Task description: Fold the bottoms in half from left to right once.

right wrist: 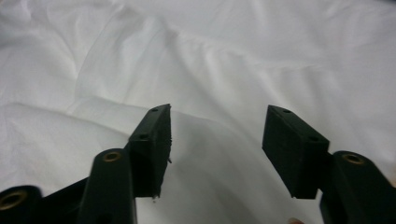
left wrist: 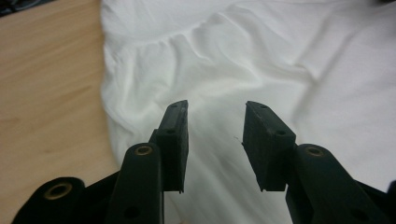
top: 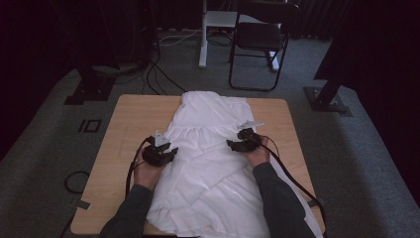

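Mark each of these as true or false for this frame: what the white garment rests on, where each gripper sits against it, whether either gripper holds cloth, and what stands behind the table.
1. The white garment lies spread on a wooden table. True.
2. The left gripper is clamped on a fold of the cloth. False: in the left gripper view its jaws stand apart with nothing pinched between them.
3. The right gripper is open above the garment. True.
4. Both grippers sit at the garment's far end, by the gathered top. False: they sit about midway along it, one at each side.
5. A black folding chair stands on the carpet beyond the table. True.
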`<state>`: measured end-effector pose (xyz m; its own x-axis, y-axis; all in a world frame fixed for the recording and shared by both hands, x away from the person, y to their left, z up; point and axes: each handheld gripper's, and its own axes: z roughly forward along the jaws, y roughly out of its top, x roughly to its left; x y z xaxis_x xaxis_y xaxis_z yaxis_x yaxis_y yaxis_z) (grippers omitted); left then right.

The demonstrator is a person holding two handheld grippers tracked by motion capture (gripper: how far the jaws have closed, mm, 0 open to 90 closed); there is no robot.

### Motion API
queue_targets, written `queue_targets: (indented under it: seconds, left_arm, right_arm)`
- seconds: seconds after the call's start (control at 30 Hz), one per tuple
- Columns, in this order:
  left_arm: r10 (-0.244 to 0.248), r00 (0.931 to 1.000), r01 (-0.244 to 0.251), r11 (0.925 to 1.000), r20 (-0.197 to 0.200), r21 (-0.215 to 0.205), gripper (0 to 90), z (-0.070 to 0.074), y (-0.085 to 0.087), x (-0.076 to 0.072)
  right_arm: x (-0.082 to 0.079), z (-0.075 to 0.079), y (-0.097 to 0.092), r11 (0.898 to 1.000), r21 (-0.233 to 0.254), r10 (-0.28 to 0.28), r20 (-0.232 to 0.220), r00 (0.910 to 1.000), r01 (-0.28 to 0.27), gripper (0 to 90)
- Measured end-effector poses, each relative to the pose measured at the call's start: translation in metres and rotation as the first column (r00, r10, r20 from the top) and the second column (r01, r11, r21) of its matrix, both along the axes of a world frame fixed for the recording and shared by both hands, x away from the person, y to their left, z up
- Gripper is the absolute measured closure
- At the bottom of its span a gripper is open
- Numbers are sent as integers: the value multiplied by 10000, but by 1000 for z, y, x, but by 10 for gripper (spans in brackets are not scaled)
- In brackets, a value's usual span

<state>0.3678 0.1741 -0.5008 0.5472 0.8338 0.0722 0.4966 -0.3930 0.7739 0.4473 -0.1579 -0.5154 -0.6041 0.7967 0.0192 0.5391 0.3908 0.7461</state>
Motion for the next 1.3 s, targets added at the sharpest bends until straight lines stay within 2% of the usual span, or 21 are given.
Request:
queue_targets:
  seconds: [0.03, 0.07, 0.1, 0.17, 0.27, 0.33, 0.4, 0.43, 0.5, 0.53, 0.6, 0.63, 0.7, 0.77, 0.83, 0.93, 1.07, 1.1, 1.13, 1.23, 1.3]
  left_arm:
    - [-151, 9998, 151, 9999, -97, -28, 605, 0, 3, -7]
    - [-180, 9998, 180, 9998, -114, -10, 596, 0, 5, -11]
    - [-218, 9997, 218, 9998, -75, -27, 595, 0, 7, -17]
    - [-332, 9994, 331, 9994, -94, -95, 593, 1, 13, -28]
    - [-460, 9989, 460, 9988, 42, -152, 590, 2, 23, -50]
    - [-450, 9990, 452, 9988, 85, -201, 590, 2, 29, -63]
    - [-428, 9990, 429, 9990, 135, -88, 588, -1, 36, -79]
    - [-397, 9992, 398, 9991, 110, -110, 586, -3, 39, -84]
    - [-344, 9994, 344, 9994, 52, 17, 585, -5, 43, -92]
    - [-305, 9995, 304, 9994, 4, 146, 585, -7, 45, -97]
    - [-307, 9995, 308, 9993, -54, 222, 582, -10, 50, -105]
    - [-307, 9995, 308, 9993, -54, 222, 579, -10, 50, -105]
    - [-276, 9994, 281, 9994, -228, 198, 578, -13, 53, -110]
    - [-379, 9984, 389, 9990, -421, 225, 573, -16, 53, -113]
    - [-536, 9969, 552, 9982, -582, 251, 568, -20, 50, -117]
    - [-688, 9948, 716, 9968, -744, 348, 560, -24, 46, -121]
    - [-768, 9933, 801, 9962, -866, 352, 541, -32, 44, -127]
    - [-721, 9928, 756, 9966, -952, 341, 541, -35, 44, -128]
    - [-754, 9917, 786, 9965, -1038, 270, 529, -37, 45, -130]
    - [-907, 9887, 906, 9959, -1196, -68, 517, -42, 47, -133]
    - [-948, 9855, 936, 9955, -1406, -152, 523, -46, 47, -135]
  right_arm:
    - [2, -5, 4, 9998, -192, 36, -84, 10000, -37, 457]
    - [4, -10, 6, 9993, -340, 169, -360, 9992, -181, 643]
    - [2, -11, 5, 9990, -394, 182, -423, 9989, -199, 776]
    - [-8, -8, -1, 9994, -271, 202, -206, 9996, -207, 890]
    - [-34, 8, -20, 9990, 221, 381, 369, 9986, -389, 892]
    - [-61, 21, -40, 9969, 692, 330, 817, 9961, -387, 893]
    - [-89, 31, -65, 9945, 996, 205, 1262, 9918, -332, 892]
    - [-113, 35, -88, 9917, 1270, 6, 1445, 9895, -191, 889]
    - [-138, 32, -116, 9911, 1323, -352, 1566, 9870, 143, 881]
    - [-146, 30, -126, 9916, 1260, -507, 1574, 9862, 309, 880]
    - [-167, 15, -152, 9873, 1284, -1086, 1150, 9874, 936, 876]
    - [-167, 15, -152, 9873, 1284, -1086, 1150, 9874, 936, 876]
    - [-177, -8, -169, 9843, 675, -1657, 361, 9855, 1631, 849]
    - [-180, -20, -175, 9792, 387, -1994, 37, 9799, 1991, 720]
    - [-181, -20, -175, 9715, 686, -2282, 125, 9735, 2268, 621]
    - [-175, -10, -160, 9772, 952, -1957, 548, 9791, 1900, 555]
    - [-149, -5, -130, 9857, 1172, -1277, 499, 9906, 1212, 513]
    - [-142, -7, -124, 9865, 1236, -1128, 403, 9928, 1070, 501]
    - [-127, -14, -111, 9880, 1193, -992, 46, 9951, 979, 476]
    - [-118, -23, -103, 9882, 1182, -944, -320, 9950, 975, 464]
    - [-114, -28, -99, 9903, 1177, -671, -594, 9960, 738, 535]
